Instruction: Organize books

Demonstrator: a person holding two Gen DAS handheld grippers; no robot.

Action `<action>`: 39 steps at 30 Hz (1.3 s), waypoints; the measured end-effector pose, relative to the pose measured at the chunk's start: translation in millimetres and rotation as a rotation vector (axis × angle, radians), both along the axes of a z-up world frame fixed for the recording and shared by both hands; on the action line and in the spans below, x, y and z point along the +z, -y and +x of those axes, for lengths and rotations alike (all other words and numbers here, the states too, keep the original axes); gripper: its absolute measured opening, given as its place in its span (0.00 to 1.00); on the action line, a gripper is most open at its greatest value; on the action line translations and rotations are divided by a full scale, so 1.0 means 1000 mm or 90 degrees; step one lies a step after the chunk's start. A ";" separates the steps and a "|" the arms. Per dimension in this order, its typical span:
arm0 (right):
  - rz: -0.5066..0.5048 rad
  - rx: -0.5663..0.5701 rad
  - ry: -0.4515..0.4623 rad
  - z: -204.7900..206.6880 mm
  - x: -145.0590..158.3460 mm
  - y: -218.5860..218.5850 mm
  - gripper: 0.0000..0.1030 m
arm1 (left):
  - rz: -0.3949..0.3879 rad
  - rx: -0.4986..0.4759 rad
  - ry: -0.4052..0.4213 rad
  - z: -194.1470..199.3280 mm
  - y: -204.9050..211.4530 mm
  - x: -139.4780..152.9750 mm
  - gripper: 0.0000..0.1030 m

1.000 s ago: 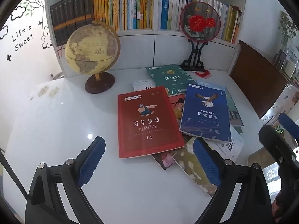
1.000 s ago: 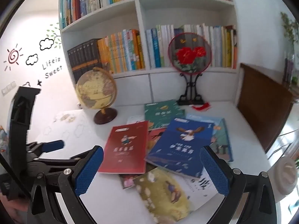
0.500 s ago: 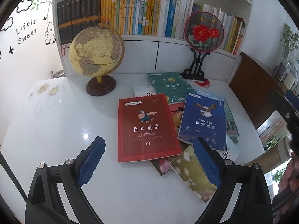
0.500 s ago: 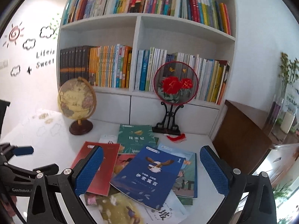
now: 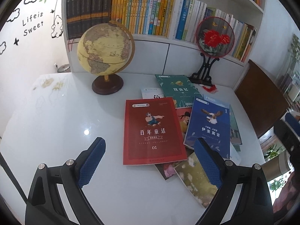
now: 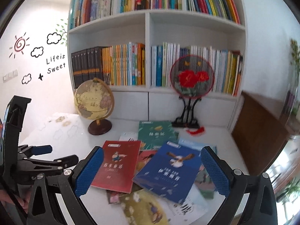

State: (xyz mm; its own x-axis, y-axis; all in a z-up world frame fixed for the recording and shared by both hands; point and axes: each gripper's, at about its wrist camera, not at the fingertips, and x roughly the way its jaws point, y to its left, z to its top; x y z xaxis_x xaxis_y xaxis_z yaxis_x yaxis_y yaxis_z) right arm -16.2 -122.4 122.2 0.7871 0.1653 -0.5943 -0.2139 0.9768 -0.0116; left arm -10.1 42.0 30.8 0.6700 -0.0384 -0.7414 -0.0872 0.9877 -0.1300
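Observation:
Several books lie scattered and overlapping on a white table (image 5: 56, 121). On top are a red book (image 5: 152, 131) (image 6: 117, 166), a blue book with an eagle (image 5: 209, 127) (image 6: 168, 170) and a green book (image 5: 175, 90) (image 6: 156, 134) further back. An olive floral book (image 5: 196, 180) (image 6: 144, 208) lies nearest. My left gripper (image 5: 150, 161) hangs open above the red book's near edge, holding nothing. My right gripper (image 6: 151, 170) is open above the pile, empty. The left gripper's body (image 6: 37, 161) shows at the left of the right wrist view.
A globe (image 5: 105, 50) (image 6: 93, 97) stands at the table's back left. A round fan with red flowers on a black stand (image 5: 214, 35) (image 6: 192, 76) stands at back right. Behind is a white bookshelf (image 6: 148, 28) full of upright books. A brown cabinet (image 5: 262, 97) is on the right.
Both grippers have shifted their view: the left one moved in and slightly left over the books. The right gripper dipped back down toward the pile. No book has moved.

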 end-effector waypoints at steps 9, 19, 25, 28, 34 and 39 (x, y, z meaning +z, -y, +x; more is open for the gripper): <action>-0.016 -0.006 -0.031 0.006 -0.011 -0.004 1.00 | 0.000 0.000 -0.005 0.007 0.000 -0.004 0.92; 0.083 -0.014 -0.137 0.024 -0.044 0.008 1.00 | 0.088 -0.027 -0.049 0.015 -0.003 -0.026 0.92; 0.175 0.008 -0.246 0.050 -0.091 0.004 1.00 | 0.114 -0.053 -0.110 0.039 -0.022 -0.066 0.92; 0.186 0.022 -0.278 0.070 -0.116 -0.009 0.98 | 0.053 -0.030 -0.159 0.061 -0.045 -0.097 0.91; 0.213 0.022 -0.364 0.127 -0.170 -0.035 0.86 | -0.023 -0.003 -0.185 0.093 -0.071 -0.136 0.84; 0.106 0.008 -0.393 0.161 -0.204 -0.061 0.82 | -0.083 -0.030 -0.235 0.116 -0.075 -0.172 0.53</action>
State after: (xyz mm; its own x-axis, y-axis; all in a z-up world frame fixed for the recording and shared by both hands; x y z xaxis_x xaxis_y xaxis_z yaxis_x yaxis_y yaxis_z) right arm 144.7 -61.8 -81.7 0.3052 0.3015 -0.9033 -0.1438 0.9523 0.2692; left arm 105.9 116.8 -140.8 0.3547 -0.1730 -0.9188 -0.1063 0.9689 -0.2234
